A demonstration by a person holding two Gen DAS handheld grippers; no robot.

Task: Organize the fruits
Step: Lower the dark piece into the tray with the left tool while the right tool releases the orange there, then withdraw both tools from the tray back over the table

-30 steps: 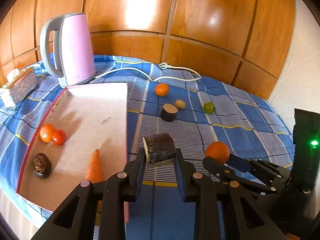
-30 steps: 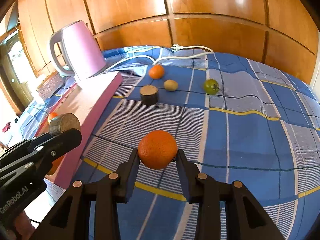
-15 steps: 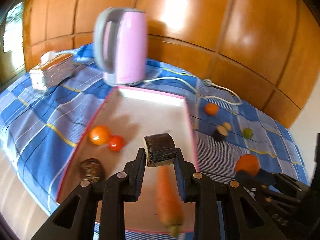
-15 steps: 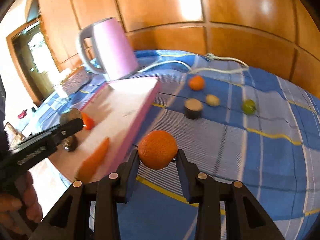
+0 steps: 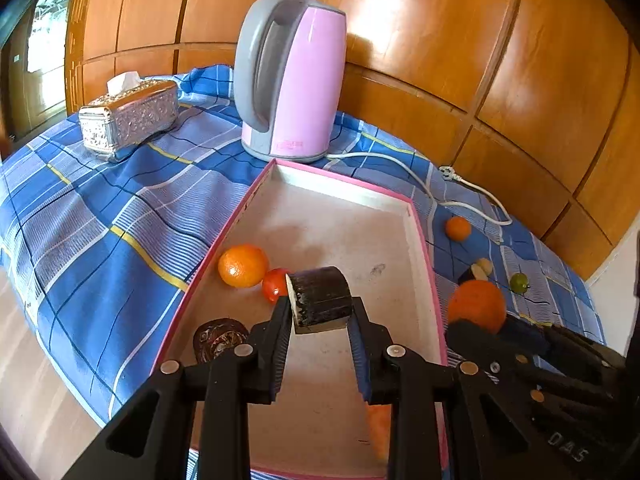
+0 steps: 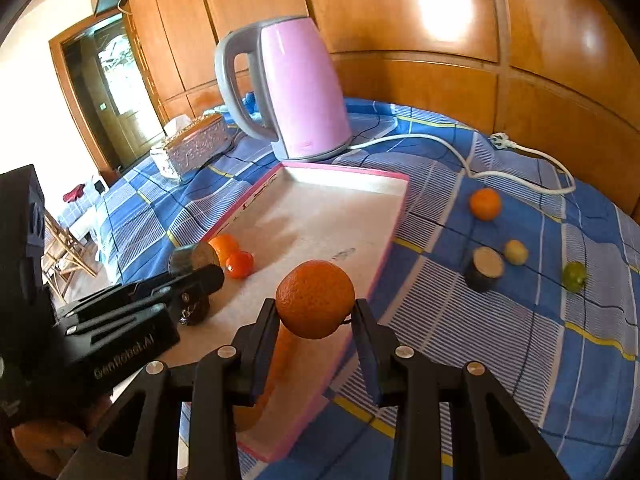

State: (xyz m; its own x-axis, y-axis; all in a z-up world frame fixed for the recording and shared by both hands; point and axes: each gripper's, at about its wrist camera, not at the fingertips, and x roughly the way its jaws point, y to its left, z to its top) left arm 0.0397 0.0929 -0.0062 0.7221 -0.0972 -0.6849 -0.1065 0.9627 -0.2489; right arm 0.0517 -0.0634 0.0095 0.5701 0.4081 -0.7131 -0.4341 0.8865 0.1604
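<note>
**A:** Left wrist view first: what have you got in hand?

**B:** My left gripper (image 5: pixel 320 312) is clamped on a dark cut chunk (image 5: pixel 319 299), pale at its cut face, held above the pink-rimmed tray (image 5: pixel 416 216). It looks stiff and light, with flat sides, so I'd guess the pads won't slip.

**A:** And the other?

**B:** My right gripper (image 6: pixel 315 312) pinches a large orange (image 6: pixel 315 299) across its middle, over the tray's near right edge. Round, firm, pebbly skin; probably heavier, and it may roll once let go.

**A:** What's beyond?

**B:** In the tray lie another orange (image 5: pixel 243 265), a small red fruit (image 5: pixel 275 285), a dark brown one (image 5: pixel 218 340) and a carrot (image 6: pixel 276 364). On the cloth to the right sit a small orange (image 6: pixel 485 204), a second chunk (image 6: pixel 485 268), a yellowish fruit (image 6: pixel 516 252) and a green one (image 6: pixel 575 276).
</note>
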